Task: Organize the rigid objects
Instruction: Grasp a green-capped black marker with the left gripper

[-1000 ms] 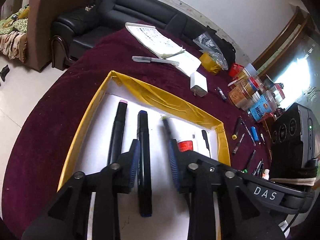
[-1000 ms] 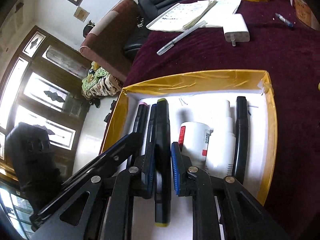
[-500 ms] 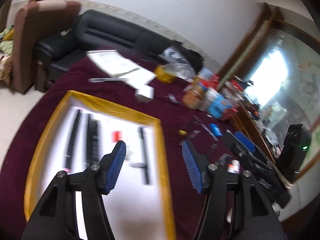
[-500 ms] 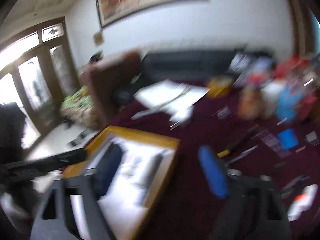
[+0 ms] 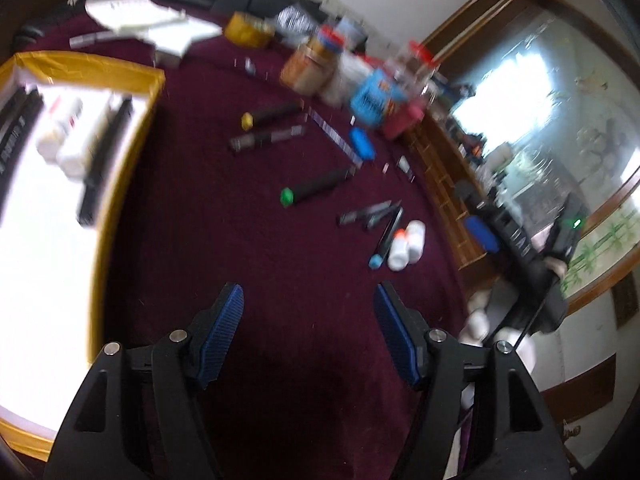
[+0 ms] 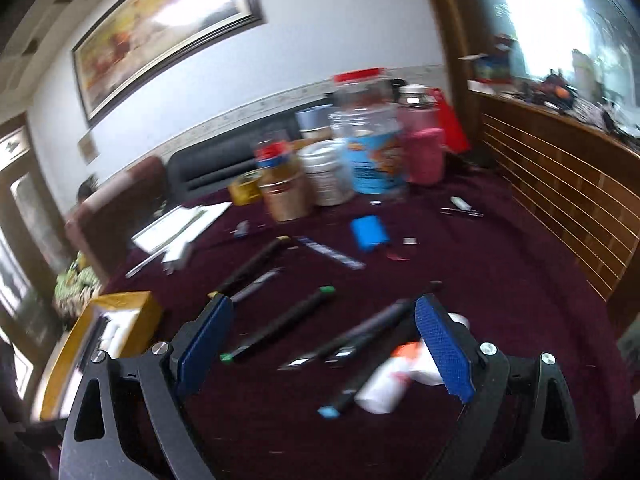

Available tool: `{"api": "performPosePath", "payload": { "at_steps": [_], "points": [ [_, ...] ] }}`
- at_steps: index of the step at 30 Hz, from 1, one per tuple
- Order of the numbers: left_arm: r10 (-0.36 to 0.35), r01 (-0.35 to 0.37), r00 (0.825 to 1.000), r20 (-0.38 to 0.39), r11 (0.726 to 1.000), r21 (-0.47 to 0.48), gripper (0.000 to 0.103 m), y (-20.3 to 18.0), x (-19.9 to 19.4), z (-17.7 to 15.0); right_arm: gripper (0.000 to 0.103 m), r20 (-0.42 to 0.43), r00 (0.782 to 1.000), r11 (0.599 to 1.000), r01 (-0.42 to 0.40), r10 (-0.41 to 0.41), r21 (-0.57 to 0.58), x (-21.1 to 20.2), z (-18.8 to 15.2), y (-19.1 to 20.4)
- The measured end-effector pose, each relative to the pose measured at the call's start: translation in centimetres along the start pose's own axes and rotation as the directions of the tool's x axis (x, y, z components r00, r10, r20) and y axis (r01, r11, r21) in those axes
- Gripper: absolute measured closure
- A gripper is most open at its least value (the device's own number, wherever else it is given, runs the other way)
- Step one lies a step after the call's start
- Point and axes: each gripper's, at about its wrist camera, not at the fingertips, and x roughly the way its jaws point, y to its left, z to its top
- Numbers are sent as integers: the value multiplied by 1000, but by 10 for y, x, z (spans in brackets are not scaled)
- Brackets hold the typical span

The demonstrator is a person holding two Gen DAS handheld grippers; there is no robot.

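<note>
Markers dropped in the yellow-rimmed tray point(image 5: 132, 148) a second earlier lay there at nine o'clock; both hands had swung away. Left gripper point(image 5: 308, 334) and right gripper point(image 6: 322, 344) gaped wide, empty, over loose pens, green-capped marker point(image 6: 280, 326) at twelve o'clock likely next.

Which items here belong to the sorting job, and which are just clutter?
Job:
- tray
- green-capped marker
- yellow-capped marker
- white bottles
- blue-capped pen
- both tongs, open: left, right

Clutter:
- jars
- tape roll
- papers
</note>
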Motion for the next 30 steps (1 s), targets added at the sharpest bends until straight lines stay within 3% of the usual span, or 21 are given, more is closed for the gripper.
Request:
{"api": "performPosePath", "payload": {
  "at_steps": [3,8,11,16,22,28,30],
  "points": [
    [33,-33,998,-54,999,4,37,-6,21,-6,13,15,998,998,56,-56,31,3,4,-32],
    [121,-117,991,-63,991,72,37,-21,32,-1,14,19,991,987,128,-131,98,21,0,-76],
    [183,-173,982,-55,973,150,37,-35,38,6,14,1,992,978,121,-123,168,33,-7,-98],
    [206,-198,978,3,934,297,37,-58,60,25,14,-2,996,969,92,-94,231,37,-12,-112],
    [231,-198,971,-63,924,328,37,-62,128,55,14,-30,997,965,72,-66,253,42,-17,-116],
    [319,-264,946,-57,860,436,39,-67,188,73,14,-6,993,972,113,-114,208,40,-16,-112],
    [339,-279,940,-45,837,470,50,-70,201,75,14,-6,993,973,119,-121,199,42,-15,-111]
  ]
}}
